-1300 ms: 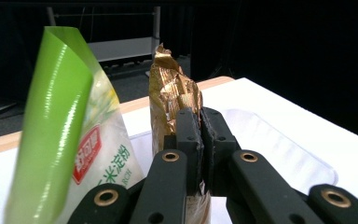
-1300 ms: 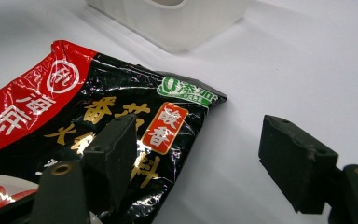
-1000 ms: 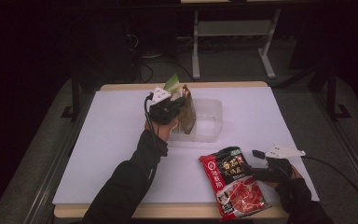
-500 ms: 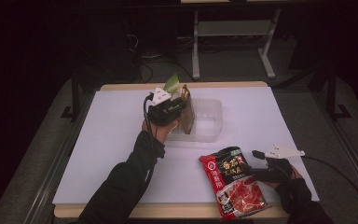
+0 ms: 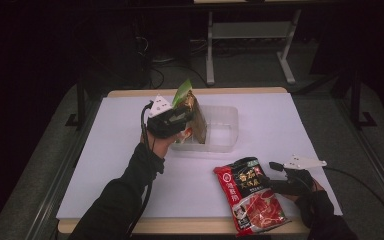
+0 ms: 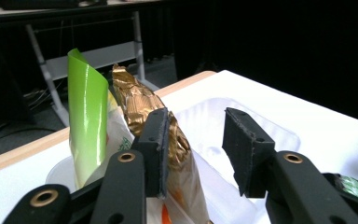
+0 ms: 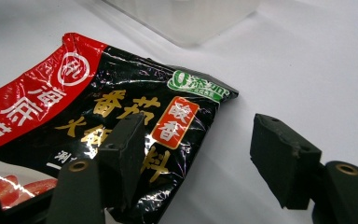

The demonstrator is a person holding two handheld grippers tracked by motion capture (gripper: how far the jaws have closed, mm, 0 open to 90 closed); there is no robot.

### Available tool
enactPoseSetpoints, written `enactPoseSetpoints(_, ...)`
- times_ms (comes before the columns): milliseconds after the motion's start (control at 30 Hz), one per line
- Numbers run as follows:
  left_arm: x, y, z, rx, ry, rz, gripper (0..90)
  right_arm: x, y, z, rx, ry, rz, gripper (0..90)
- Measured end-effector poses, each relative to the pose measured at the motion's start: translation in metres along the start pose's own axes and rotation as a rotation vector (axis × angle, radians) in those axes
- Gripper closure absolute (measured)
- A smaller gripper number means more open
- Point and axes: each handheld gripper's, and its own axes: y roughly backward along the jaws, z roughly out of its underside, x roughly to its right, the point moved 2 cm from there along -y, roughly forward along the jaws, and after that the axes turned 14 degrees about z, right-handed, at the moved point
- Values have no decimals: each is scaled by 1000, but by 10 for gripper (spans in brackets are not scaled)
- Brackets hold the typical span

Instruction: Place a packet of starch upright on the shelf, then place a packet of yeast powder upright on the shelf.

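Opened off the gold pouch (image 6: 142, 105), left tool (image 6: 196, 140) sits just beside it.

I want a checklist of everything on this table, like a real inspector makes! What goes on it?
Surface: white table top, wooden edge at the far and near sides.
Job's things: clear plastic tub holding a gold packet and a green-topped packet, both standing upright; red and black sauce packet flat near the front edge.
Clutter: nothing seen.
Grippers: left gripper at the tub, jaws just been opening, one pad against the gold packet; right gripper open at the sauce packet's corner.
Cables: one trails from each gripper.
Surroundings: dark room, grey metal stand behind the table.
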Motion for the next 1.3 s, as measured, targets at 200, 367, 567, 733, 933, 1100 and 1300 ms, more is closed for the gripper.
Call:
enactPoseSetpoints(200,7,14,2,-6,-34,49,487,1,0,0,1,-3,-3,345)
enactPoseSetpoints(367,15,30,10,-34,-67,80,403,0,1,0,9,0,0,325)
enactPoseSetpoints(567,19,50,26,-79,-116,122,368,0,2,0,13,1,1,306)
enactPoseSetpoints(733,22,66,44,-131,-154,158,365,-1,2,0,19,11,-8,308)
enactPoseSetpoints(933,19,87,70,-164,-151,175,347,-2,2,0,8,20,-29,250)
enactPoseSetpoints(1100,10,107,94,-176,-105,143,308,-2,1,0,-9,19,-44,240)
enactPoseSetpoints(1300,11,119,112,-192,-79,136,285,-2,0,0,-21,26,-61,241)
